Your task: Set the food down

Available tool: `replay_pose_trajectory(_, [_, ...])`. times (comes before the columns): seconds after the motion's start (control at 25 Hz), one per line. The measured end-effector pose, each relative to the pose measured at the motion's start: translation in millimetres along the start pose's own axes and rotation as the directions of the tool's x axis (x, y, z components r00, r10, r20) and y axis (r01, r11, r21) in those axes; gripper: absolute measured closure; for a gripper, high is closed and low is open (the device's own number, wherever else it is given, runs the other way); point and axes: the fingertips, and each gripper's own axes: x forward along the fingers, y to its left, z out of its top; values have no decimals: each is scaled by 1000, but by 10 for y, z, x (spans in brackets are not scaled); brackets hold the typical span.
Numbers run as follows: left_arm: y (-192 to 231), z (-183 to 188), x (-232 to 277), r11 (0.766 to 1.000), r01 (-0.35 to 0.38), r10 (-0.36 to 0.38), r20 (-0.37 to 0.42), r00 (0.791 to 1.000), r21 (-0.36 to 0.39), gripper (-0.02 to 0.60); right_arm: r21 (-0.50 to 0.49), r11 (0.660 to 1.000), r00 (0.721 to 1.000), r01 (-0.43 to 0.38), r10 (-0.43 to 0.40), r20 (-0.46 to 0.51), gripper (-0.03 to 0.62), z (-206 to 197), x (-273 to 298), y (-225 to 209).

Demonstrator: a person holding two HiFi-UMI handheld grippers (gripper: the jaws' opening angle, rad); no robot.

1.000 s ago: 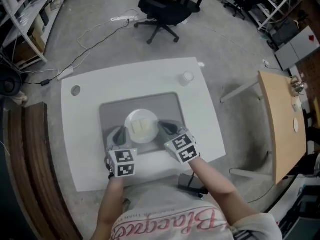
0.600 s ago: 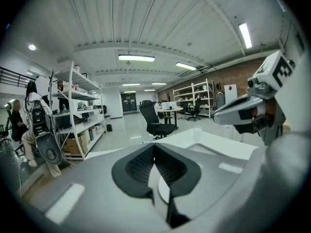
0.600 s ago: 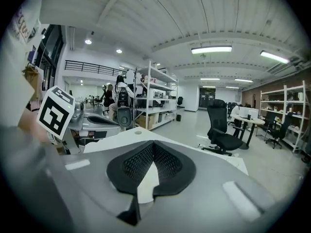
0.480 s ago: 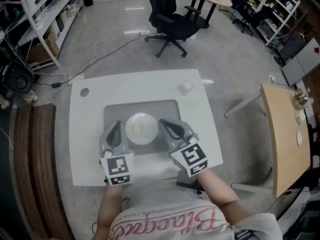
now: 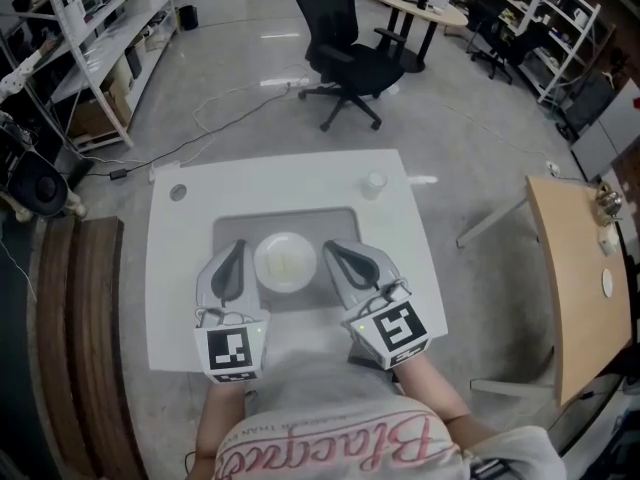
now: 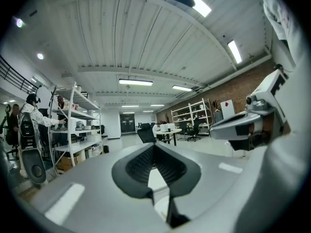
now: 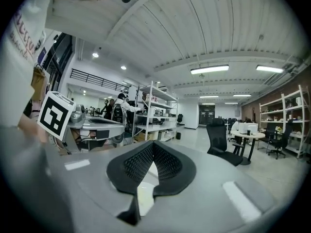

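Left gripper (image 5: 237, 249), right gripper (image 5: 331, 248) seemingly closed

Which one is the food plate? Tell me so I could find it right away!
Find the big white table, then the grey mat on it. The plate lies on that mat between the left gripper and the right gripper. It is round, white and much bigger than the small white cup off the mat.

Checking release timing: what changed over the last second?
The left gripper and right gripper came off the sides of the plate and drew back toward the person; both now shut, empty. The plate stays on the grey mat, small white cup unmoved.
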Motion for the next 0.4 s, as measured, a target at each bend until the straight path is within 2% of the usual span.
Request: replay_pose_trajectory(0.4, [-51, 150, -27, 1000, 6, -5, 49, 999, -23, 583, -56, 998, 998, -18, 21, 56, 593, 152, -36, 9])
